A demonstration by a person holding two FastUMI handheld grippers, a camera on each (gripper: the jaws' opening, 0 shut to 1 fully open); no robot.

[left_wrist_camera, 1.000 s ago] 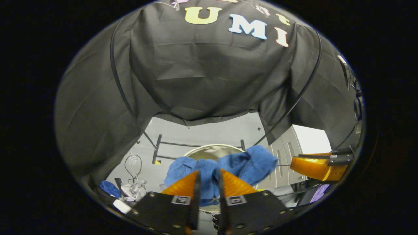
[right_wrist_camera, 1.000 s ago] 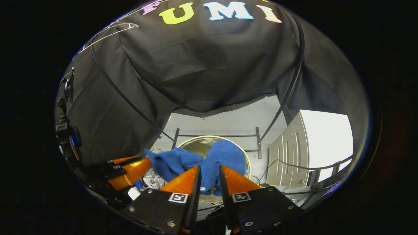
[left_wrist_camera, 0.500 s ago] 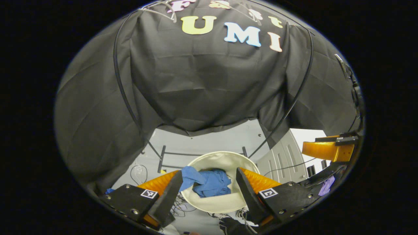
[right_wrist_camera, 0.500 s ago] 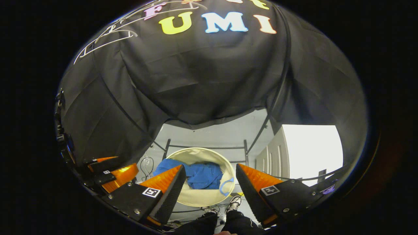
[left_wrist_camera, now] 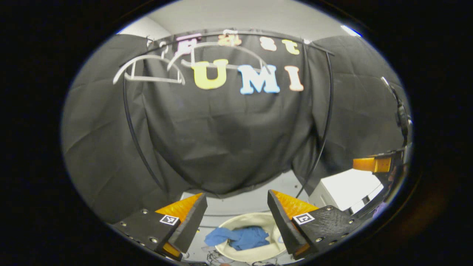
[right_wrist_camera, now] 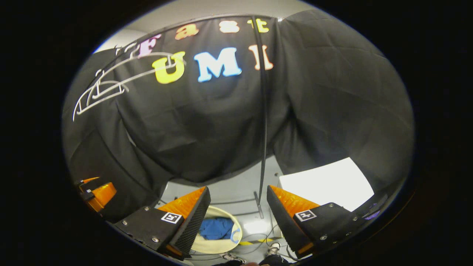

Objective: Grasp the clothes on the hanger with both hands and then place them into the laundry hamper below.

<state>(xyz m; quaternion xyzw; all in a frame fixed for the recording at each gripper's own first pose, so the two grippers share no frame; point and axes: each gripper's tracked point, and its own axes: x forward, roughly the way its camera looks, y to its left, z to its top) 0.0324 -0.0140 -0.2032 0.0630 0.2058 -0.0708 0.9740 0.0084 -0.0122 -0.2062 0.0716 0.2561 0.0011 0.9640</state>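
While both grippers are hanging above the floor, the scene is reading as follows.
Left gripper [left_wrist_camera: 236, 218]: its two fingers are standing wide apart, gripping nothing, in the left gripper view.
Right gripper [right_wrist_camera: 238, 214]: its fingers are likewise spreading wide with nothing between them, in the right gripper view.
Blue clothes [left_wrist_camera: 242, 237]: lying crumpled inside the laundry hamper, well below both grippers.
Laundry hamper [left_wrist_camera: 255, 255]: a round cream tub sitting on the grey floor beneath the rack.
Hangers [left_wrist_camera: 147, 72]: white, bare, hanging on the rail against the black cloth.
White cabinet [right_wrist_camera: 325, 183]: standing to the right of the hamper.
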